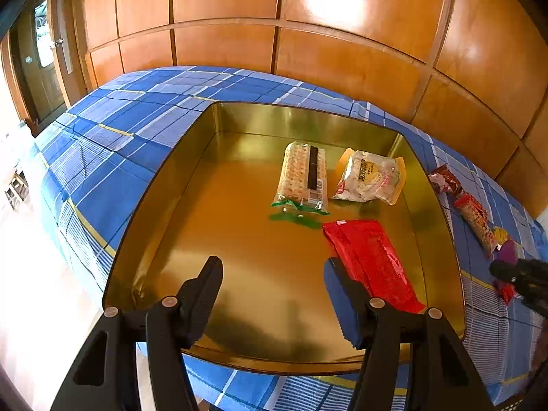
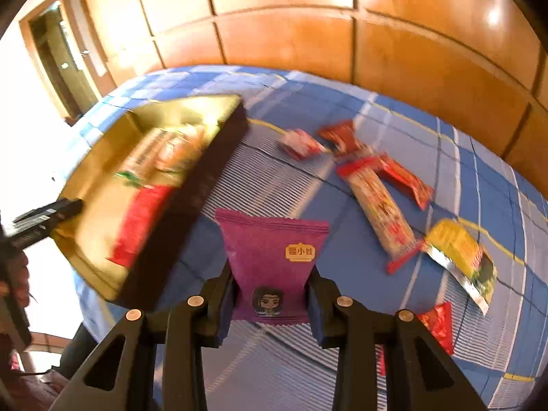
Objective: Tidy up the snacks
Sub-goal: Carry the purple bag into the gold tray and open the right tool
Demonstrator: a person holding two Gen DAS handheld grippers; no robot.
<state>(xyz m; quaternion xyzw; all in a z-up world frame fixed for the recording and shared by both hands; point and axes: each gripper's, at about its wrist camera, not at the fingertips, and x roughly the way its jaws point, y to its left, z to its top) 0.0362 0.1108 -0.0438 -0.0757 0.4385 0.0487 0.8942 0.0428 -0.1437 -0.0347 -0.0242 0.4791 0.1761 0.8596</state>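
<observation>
A gold tin tray [image 1: 164,185] lies on a blue plaid cloth. In it are a cracker pack [image 1: 303,174], a white and orange packet [image 1: 371,176] and a red packet [image 1: 373,260]. My left gripper [image 1: 274,274] is open and empty above the tray's near part. My right gripper [image 2: 272,294] is shut on a purple snack packet [image 2: 274,257] and holds it above the cloth, right of the tray [image 2: 102,274]. The right gripper with the purple packet shows at the right edge of the left wrist view [image 1: 513,267].
Several loose snacks lie on the cloth right of the tray: red packets [image 2: 342,137], a long cracker stick pack [image 2: 380,212], a yellow packet [image 2: 459,253] and a small red one [image 2: 438,325]. A wood-panelled wall [image 1: 308,51] stands behind. A door [image 1: 41,61] is at far left.
</observation>
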